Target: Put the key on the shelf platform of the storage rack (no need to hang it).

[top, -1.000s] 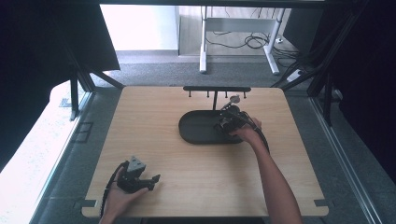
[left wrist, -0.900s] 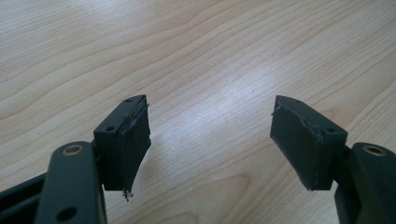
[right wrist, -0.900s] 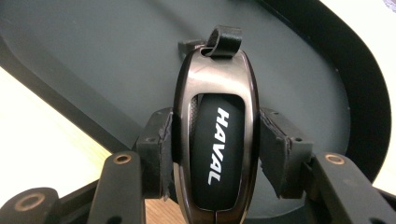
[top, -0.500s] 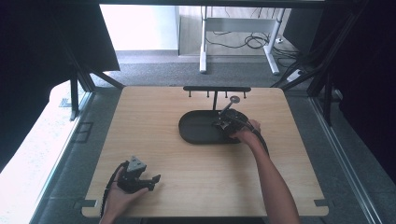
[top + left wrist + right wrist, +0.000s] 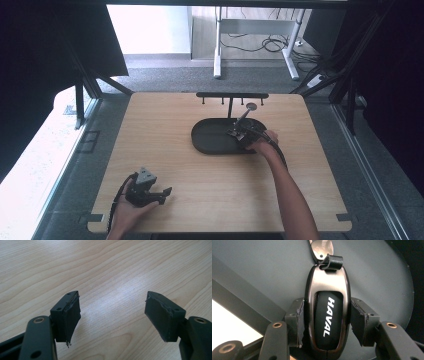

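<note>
Looking down from the high view, a wooden table (image 5: 165, 125) carries a dark oval tray (image 5: 210, 137) with a low black rack of hooks (image 5: 231, 95) standing just behind it. The right gripper (image 5: 239, 132) reaches in over the right end of the tray, and a thin metal piece with a round tip rises from it toward the rack. The left gripper (image 5: 162, 194) rests on the near-left part of the table, well apart from the tray, with the left hand (image 5: 131, 212) around it. From the left gripper view, the two black pads (image 5: 71, 315) stand apart with nothing but bare wood grain between them; this looks like their resting stance, narrow for this tool yet empty, and the arm appears idle. From the right gripper view, the right gripper (image 5: 325, 320) is clamped on a car key fob (image 5: 327, 315), a glossy dark case lettered HAVAL, one pad pressing each long side. A small black loop (image 5: 331, 262) at the fob's far end joins a shiny metal tag (image 5: 322, 247), and the dark tray surface lies behind it all. The step in hand seems to be carrying the gripped fob, probably between tray and rack; whether it is just above the tray or touching it cannot be told. If hanging is the aim, the next move calls for lifting while keeping the squeeze steady on the slick case, then steering the loop or tag onto one of the hooks before easing off.
</note>
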